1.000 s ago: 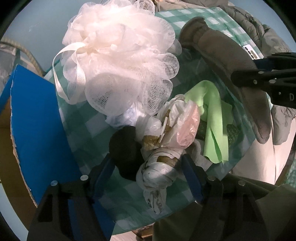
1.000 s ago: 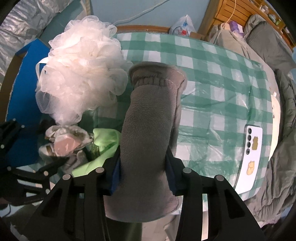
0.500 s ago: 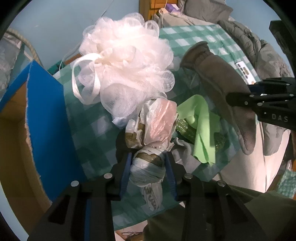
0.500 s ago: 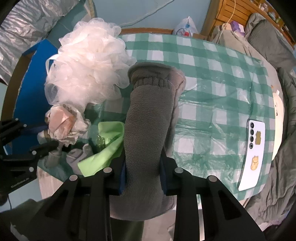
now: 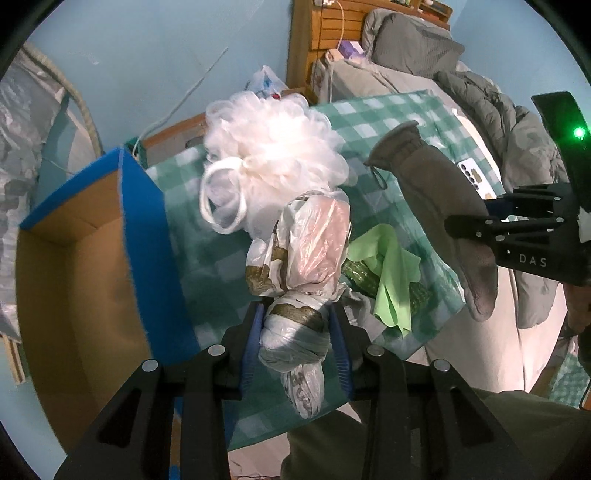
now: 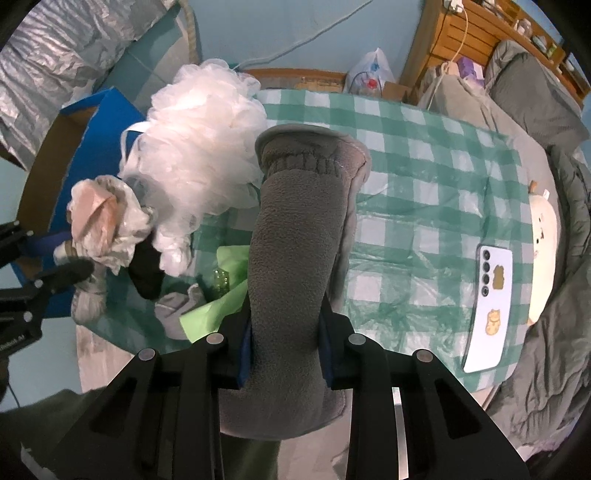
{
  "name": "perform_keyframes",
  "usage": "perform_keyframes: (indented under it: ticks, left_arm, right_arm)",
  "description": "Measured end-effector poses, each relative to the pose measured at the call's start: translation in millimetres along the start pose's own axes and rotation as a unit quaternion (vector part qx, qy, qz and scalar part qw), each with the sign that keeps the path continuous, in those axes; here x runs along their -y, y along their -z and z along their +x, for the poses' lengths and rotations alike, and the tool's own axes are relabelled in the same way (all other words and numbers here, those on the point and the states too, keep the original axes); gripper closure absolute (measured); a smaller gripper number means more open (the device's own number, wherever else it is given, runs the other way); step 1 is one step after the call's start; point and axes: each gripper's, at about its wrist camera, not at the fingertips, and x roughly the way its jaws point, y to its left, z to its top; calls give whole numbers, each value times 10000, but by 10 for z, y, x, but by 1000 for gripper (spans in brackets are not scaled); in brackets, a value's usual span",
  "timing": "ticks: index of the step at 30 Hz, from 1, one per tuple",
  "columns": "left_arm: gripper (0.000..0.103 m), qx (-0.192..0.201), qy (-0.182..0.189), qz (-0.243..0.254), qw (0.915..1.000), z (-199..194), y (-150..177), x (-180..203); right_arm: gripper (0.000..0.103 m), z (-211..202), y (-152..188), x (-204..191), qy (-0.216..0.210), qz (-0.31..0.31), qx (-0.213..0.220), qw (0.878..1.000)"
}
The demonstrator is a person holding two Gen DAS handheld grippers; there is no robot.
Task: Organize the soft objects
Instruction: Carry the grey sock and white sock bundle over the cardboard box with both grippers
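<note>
A home bedroom: grey duvet [image 6: 532, 85], wooden slatted headboard [image 6: 454, 33]

White capital letters "DAS" stand on the black body of the right gripper [image 5: 491, 218], seen from the left wrist camera. No other lettering in either view is clear enough to read.

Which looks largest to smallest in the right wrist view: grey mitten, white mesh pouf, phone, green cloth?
1. Grey mitten, though it is nearest the camera, so it is unsure against the pouf.
2. White mesh pouf.
3. Phone.
4. Green cloth, partly hidden.
</note>
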Motion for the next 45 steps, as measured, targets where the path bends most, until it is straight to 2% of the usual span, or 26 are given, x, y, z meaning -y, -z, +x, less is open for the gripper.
perform_keyframes:
  ticks: [18,45]
  left_arm:
    - [67,302,-299,-219,9989,-382,20,-270]
    - [67,562,-571,-934,9924,-691,238,-1005]
  right_arm:
    - [77,-385,-189,-344,-140,-298,272,9991]
    - [77,-536,-775,-1454,-551,-1228,522,9895]
